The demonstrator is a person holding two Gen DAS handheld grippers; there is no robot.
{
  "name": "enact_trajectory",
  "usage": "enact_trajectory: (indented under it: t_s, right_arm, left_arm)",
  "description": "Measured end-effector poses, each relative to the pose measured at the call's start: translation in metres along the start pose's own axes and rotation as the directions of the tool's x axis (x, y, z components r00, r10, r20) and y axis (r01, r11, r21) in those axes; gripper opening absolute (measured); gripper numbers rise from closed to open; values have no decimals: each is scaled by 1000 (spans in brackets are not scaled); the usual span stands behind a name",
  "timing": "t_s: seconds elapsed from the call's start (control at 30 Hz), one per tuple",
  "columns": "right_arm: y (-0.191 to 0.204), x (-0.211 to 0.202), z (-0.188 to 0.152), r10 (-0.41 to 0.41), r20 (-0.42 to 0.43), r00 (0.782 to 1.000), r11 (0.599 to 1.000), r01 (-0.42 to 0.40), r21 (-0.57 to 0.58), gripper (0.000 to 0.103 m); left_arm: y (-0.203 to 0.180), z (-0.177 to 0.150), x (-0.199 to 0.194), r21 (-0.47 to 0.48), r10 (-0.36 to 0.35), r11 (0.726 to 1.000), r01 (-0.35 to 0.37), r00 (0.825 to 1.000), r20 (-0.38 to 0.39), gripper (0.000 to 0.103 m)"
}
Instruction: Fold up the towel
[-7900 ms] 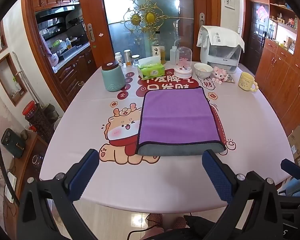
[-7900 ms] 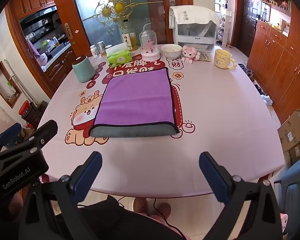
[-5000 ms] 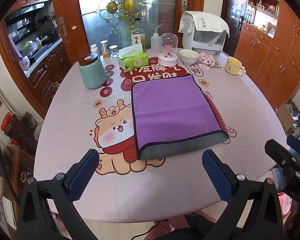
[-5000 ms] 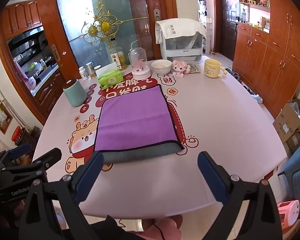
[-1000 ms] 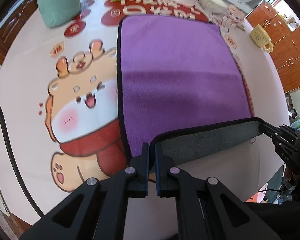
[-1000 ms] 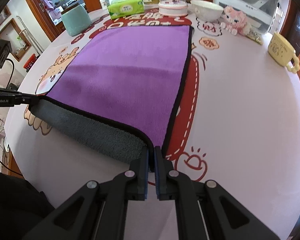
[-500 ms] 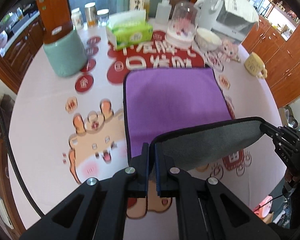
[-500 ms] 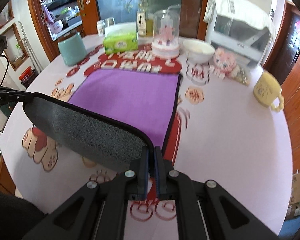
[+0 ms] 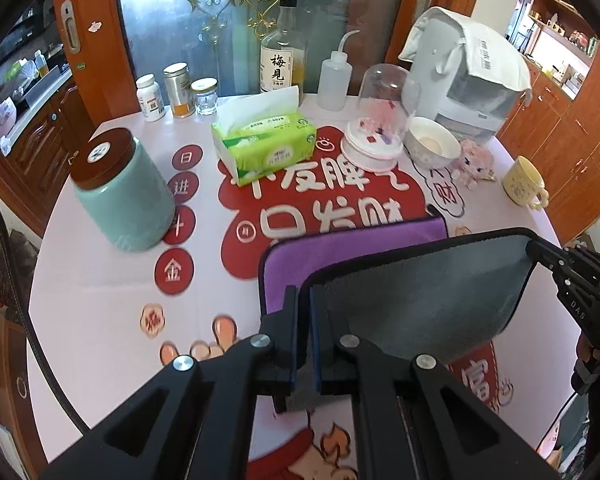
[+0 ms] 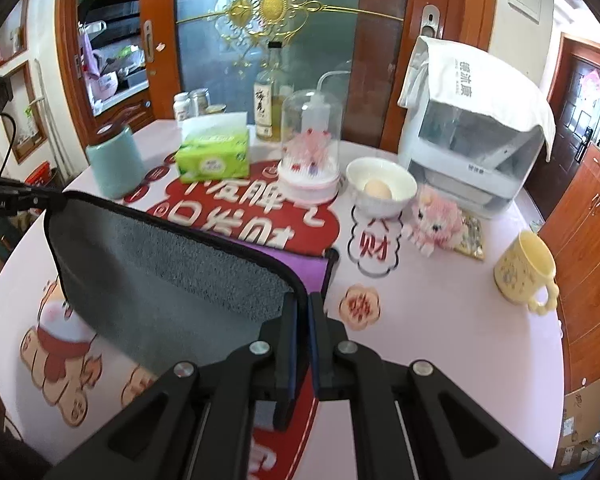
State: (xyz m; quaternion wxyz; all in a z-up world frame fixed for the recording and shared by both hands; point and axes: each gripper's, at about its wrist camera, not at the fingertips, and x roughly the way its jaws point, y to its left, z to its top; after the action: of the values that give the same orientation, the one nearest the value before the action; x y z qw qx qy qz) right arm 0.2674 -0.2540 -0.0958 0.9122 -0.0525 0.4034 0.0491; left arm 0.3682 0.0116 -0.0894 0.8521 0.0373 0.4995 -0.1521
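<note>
Towel (image 9: 420,304) hangs lifted over the counter (image 9: 100,300), grey side toward me, purple far part lying flat. My left tongs (image 9: 304,320) pinch one near corner, my right tongs (image 10: 303,320) the other.

The round surface (image 9: 100,292) wears a pink cloth printed with red characters and cartoon animals. Along its far edge stand small jars (image 9: 176,94), a bottle (image 9: 282,52), a squeeze bottle (image 9: 334,80) and a covered appliance (image 10: 476,152). Nearer in sit a teal jar (image 9: 124,196), tissue pack (image 9: 266,146), glass dome (image 10: 310,156), bowl (image 10: 382,188), pink plush (image 10: 436,220) and, by the right edge, a yellow mug (image 10: 526,274). The towel (image 9: 340,248) lies partly on it mid-surface.
</note>
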Motion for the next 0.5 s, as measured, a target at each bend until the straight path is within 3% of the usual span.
enact_trajectory:
  t_s: [0.2, 0.5]
  right_arm:
    - [-7, 41, 16, -6, -10, 1000, 1000, 6, -7, 5]
    - [-13, 114, 20, 14, -91, 996, 1000, -14, -1, 5]
  left_arm:
    - [9, 15, 44, 2, 8, 1000, -8, 999, -43, 3]
    - [27, 25, 116, -40, 15, 999, -21, 990, -137, 4]
